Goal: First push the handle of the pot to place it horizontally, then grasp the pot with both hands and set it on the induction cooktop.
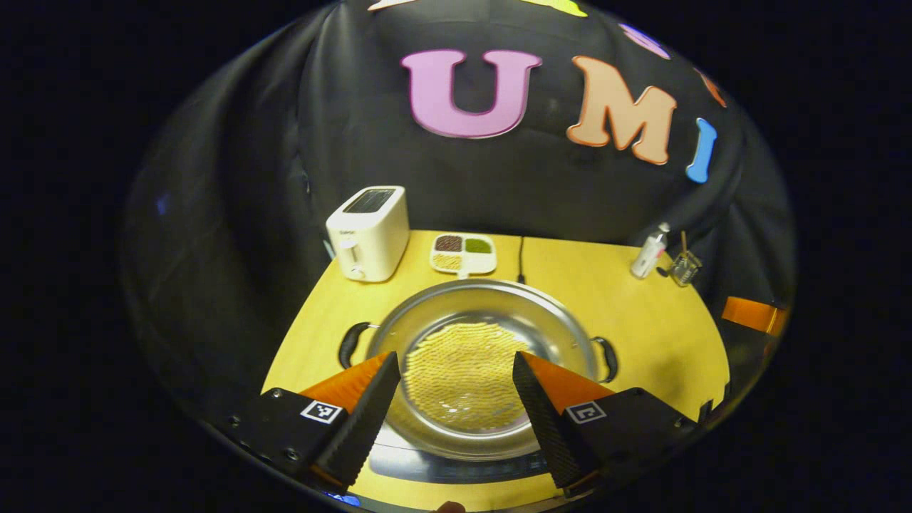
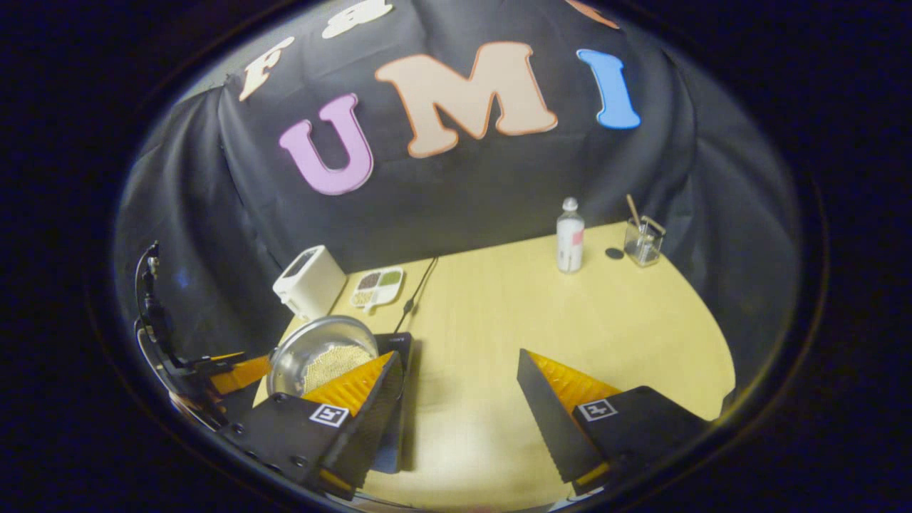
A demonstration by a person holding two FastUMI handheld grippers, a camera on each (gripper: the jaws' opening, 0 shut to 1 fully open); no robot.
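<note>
My left gripper (image 1: 456, 388) hangs wide apart and empty over the near rim of the steel pot (image 1: 484, 335), which sits on the induction cooktop (image 1: 456, 467) at my 12 o'clock, its two loop handles (image 1: 353, 344) out at 9 and 3. My right gripper (image 2: 459, 388) is equally wide and empty over bare tabletop (image 2: 541, 313), the pot at its 10 o'clock. The pot looks rigid, slick and fairly heavy, so I'd pinch the handles, not the rim.

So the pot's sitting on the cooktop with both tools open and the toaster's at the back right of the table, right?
Not quite: the toaster is at the back left, as the left gripper view shows. The pot does sit on the cooktop, and the left tool and right tool are open.
</note>
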